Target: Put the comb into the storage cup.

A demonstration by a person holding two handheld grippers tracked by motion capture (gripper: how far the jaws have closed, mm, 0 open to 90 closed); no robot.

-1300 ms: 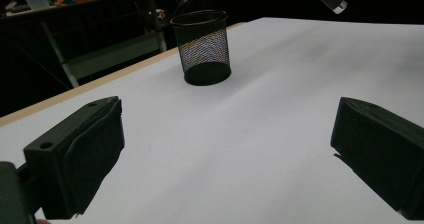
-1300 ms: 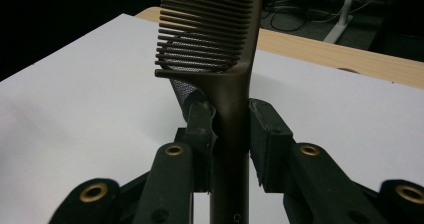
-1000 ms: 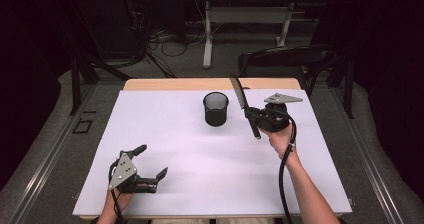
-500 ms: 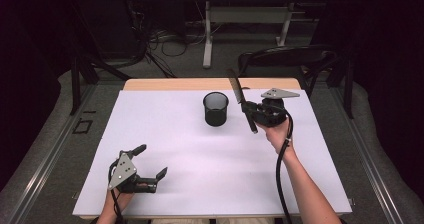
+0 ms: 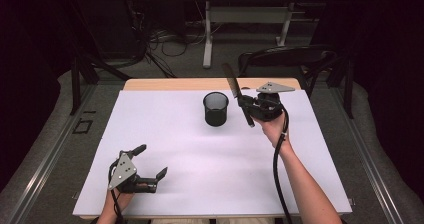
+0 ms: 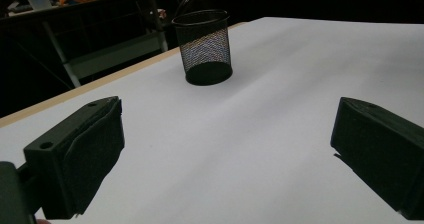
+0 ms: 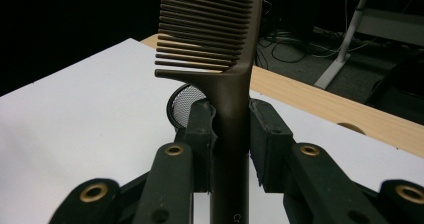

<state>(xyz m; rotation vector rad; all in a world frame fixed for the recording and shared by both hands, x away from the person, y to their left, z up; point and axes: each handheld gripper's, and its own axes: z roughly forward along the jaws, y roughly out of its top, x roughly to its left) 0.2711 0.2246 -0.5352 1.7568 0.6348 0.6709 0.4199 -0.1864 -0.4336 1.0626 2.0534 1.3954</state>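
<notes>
Your right gripper [image 5: 248, 105] has its jaws clamped on the handle of the brown comb [image 5: 237, 93], holding it lifted off the table [image 5: 165, 134] near the far edge, just to the right of the black mesh cup [image 5: 215, 109]; the right gripper view shows the pads squeezing the handle with the teeth [image 7: 207, 26] rising above and the cup's rim [image 7: 182, 96] peeking out behind. The step in hand looks like dropping the comb into that cup, so bring the lower end of the handle over the opening before you lower it. Tilt the comb closer to upright, since it leans now and could catch the rim or tip the light cup. Lower until the handle is well inside, then release. Your left gripper [image 5: 150, 164] rests near the table's near left corner with its jaws wide apart and nothing between them; leave it there, or use it to steady the cup.
</notes>
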